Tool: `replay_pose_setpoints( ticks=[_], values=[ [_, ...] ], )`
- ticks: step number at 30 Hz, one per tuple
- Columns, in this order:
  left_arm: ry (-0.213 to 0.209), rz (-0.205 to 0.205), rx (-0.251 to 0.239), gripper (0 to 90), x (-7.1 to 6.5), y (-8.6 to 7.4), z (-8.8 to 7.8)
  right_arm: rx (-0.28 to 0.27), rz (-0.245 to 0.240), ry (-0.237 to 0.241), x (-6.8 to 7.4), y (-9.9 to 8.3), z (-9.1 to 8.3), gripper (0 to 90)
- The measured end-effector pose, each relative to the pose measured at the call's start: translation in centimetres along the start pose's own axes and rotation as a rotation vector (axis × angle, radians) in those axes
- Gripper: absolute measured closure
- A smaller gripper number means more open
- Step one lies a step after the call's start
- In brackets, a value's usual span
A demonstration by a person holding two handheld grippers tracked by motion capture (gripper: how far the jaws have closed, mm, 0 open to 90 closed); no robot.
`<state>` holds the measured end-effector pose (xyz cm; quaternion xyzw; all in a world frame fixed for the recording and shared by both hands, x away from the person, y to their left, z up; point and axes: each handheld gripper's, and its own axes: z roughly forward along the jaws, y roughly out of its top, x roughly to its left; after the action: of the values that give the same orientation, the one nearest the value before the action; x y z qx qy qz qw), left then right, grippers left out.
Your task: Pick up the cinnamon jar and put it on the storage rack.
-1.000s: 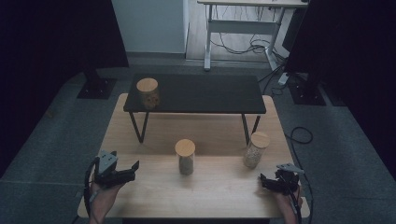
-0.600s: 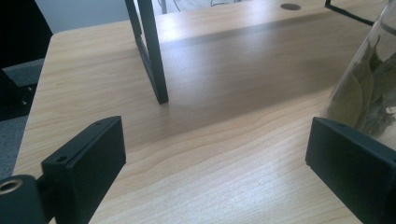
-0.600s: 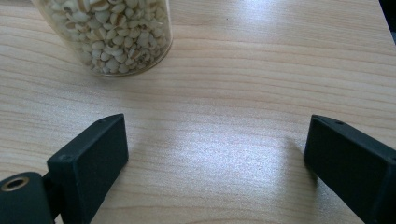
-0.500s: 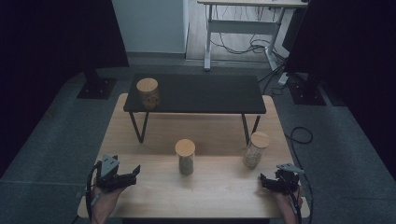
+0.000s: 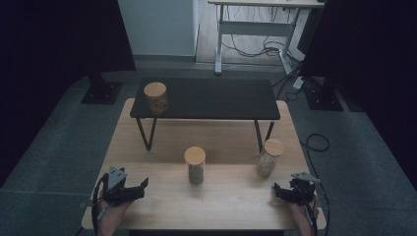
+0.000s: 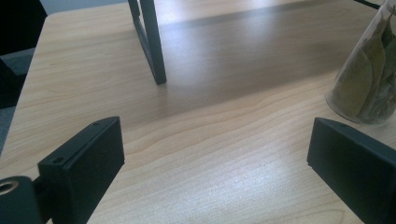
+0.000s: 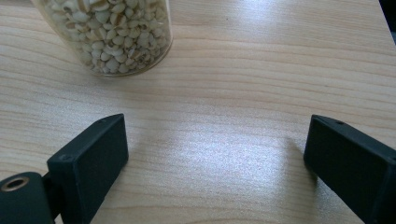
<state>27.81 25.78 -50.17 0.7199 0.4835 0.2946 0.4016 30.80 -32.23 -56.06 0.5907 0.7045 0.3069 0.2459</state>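
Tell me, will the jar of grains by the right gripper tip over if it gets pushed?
The jar of grains probably could tip: it stands upright, taller than wide. Being packed nearly full, it likely feels heavy. Its clear wall looks like glass, so it may be slippery and breakable.

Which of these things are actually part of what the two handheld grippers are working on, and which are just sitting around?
In the job:
- left gripper, fingers wide open, empty
- right gripper, fingers open, empty
- jar of leaves, nearest the left gripper
- jar of grains, nearest the right gripper

Lying about:
- third jar on the black shelf
- wooden table
- desk and cables behind
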Motion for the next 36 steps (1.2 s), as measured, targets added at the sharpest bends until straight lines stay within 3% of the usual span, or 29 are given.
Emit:
replay_pose_setpoints(
  ticks=[36],
  values=[
    [0.019, 0.000, 0.109, 3.6, 0.0, -2.8, 1.3, 0.000, 0.000, 0.000, 0.0, 0.0, 0.0, 5.8]
  ],
)
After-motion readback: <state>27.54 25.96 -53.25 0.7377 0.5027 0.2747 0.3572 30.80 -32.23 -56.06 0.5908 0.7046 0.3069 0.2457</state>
